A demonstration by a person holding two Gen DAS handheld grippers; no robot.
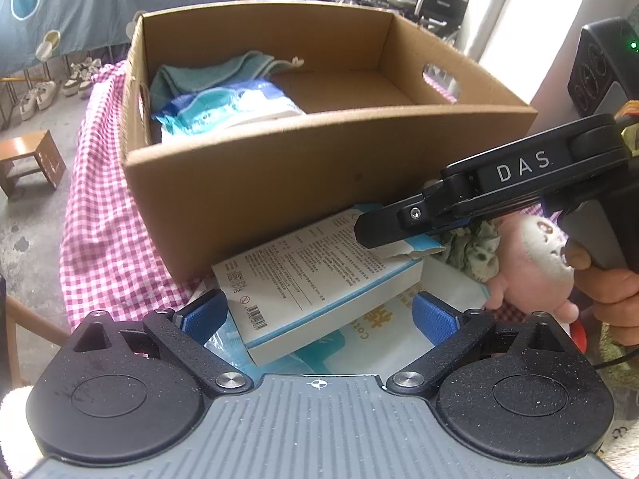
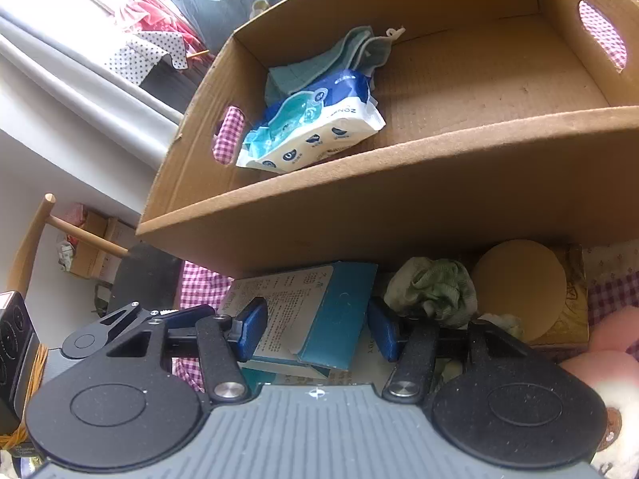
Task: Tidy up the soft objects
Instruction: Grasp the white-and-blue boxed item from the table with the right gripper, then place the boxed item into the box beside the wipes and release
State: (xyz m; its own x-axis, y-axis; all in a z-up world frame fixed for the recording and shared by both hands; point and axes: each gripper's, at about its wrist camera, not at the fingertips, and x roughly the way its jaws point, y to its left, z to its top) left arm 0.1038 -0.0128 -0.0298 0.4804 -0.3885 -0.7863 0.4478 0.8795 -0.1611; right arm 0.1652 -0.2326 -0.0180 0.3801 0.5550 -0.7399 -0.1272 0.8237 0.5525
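Note:
A white and blue tissue box [image 1: 319, 279] lies in front of the cardboard box [image 1: 303, 167], on top of a flat cotton-pad pack [image 1: 359, 339]. My left gripper [image 1: 319, 315] is open, its blue pads on either side of the tissue box's near end. My right gripper [image 2: 315, 327] is open around the same tissue box [image 2: 319, 319], at its far end; it also shows in the left wrist view [image 1: 383, 231]. Inside the cardboard box [image 2: 399, 183] lie a teal towel [image 2: 331, 60] and a blue wipes pack [image 2: 315, 127].
A green scrunchie [image 2: 431, 291], a tan round sponge [image 2: 519, 283] and a pink plush toy [image 1: 531, 263] lie to the right of the tissue box. The pink checked cloth [image 1: 104, 231] covers the table. A wooden stool [image 1: 32, 163] stands on the floor at left.

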